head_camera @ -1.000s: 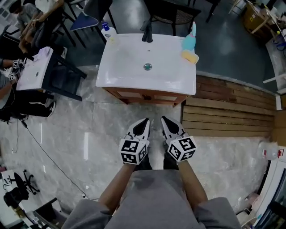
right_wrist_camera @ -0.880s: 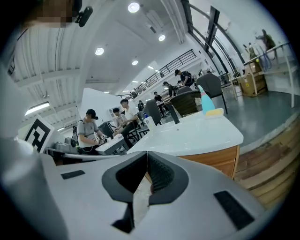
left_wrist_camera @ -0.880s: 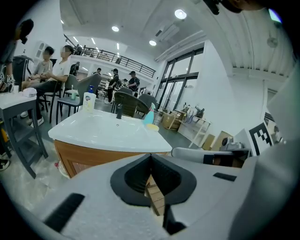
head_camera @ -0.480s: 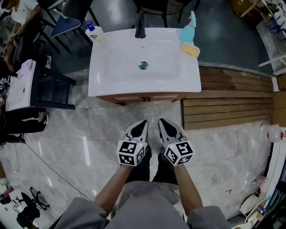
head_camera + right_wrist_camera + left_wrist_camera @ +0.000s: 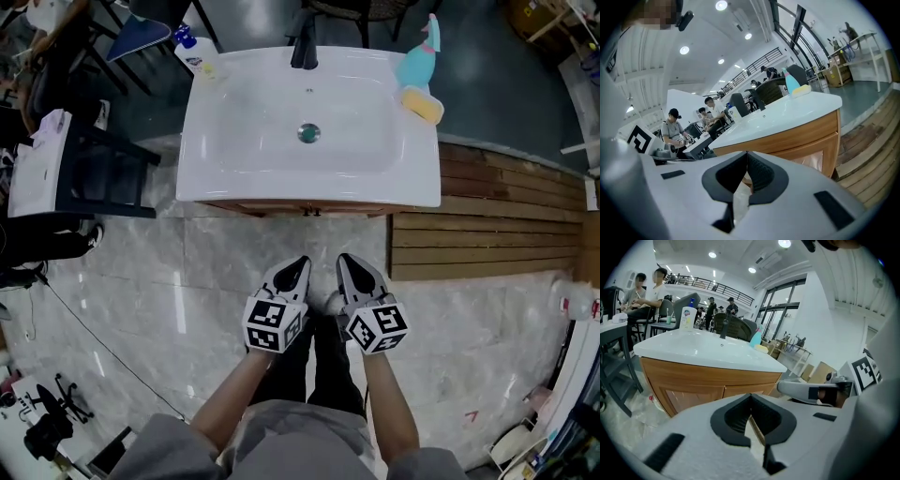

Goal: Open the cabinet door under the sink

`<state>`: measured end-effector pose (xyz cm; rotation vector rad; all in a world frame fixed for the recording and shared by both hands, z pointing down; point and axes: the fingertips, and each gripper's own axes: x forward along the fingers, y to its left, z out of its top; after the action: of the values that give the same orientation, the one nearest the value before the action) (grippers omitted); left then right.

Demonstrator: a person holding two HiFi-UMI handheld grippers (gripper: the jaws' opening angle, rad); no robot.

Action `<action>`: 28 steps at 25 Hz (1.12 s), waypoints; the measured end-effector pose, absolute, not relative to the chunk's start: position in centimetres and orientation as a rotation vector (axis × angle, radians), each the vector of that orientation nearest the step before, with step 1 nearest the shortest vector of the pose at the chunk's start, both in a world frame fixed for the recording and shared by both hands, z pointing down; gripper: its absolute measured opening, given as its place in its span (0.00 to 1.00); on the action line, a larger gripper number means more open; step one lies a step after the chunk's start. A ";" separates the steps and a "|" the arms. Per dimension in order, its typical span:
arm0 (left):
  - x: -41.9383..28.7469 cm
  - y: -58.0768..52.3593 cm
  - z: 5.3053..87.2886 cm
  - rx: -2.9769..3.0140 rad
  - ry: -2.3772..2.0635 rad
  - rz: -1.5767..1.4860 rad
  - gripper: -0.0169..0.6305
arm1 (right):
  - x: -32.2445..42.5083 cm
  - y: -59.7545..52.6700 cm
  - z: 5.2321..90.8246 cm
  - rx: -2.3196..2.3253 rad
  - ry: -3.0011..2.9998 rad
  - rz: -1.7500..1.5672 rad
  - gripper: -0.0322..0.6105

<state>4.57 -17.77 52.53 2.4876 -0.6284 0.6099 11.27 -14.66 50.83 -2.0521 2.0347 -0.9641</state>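
Observation:
A white sink (image 5: 309, 178) tops a wooden cabinet (image 5: 693, 390) whose two doors (image 5: 689, 398) are closed; from above only the cabinet's front edge and small dark handles (image 5: 311, 212) show. My left gripper (image 5: 294, 271) and right gripper (image 5: 352, 267) hang side by side over the marble floor, a short way in front of the cabinet and apart from it. Both are shut with nothing between the jaws. In the left gripper view the jaw tips (image 5: 751, 397) point at the seam between the doors. In the right gripper view the tips (image 5: 746, 156) point at the cabinet's right part (image 5: 811, 140).
On the sink stand a black tap (image 5: 304, 47), a soap bottle (image 5: 190, 49), a teal bottle (image 5: 419, 56) and a yellow sponge (image 5: 424, 106). Wooden decking (image 5: 487, 225) lies to the right, a dark stand with a white top (image 5: 56, 159) to the left. A cable (image 5: 103, 342) crosses the floor. People sit behind.
The sink has grown larger and slid towards the top of the head view. Both grippers, still shut and side by side, have sunk a little lower in that view.

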 end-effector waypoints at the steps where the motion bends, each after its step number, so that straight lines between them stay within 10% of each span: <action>1: 4.6 -17.8 52.9 2.487 -0.633 0.613 0.04 | 11.4 -14.7 51.1 -2.046 2.035 -0.967 0.07; 28: 5.7 -21.3 66.3 2.406 -0.832 0.545 0.04 | 10.8 -17.5 61.2 -1.910 2.157 -1.043 0.07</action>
<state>5.68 -21.29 66.34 2.4062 -0.8318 0.5453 10.84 -17.45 61.21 -1.9104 2.1570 -1.0428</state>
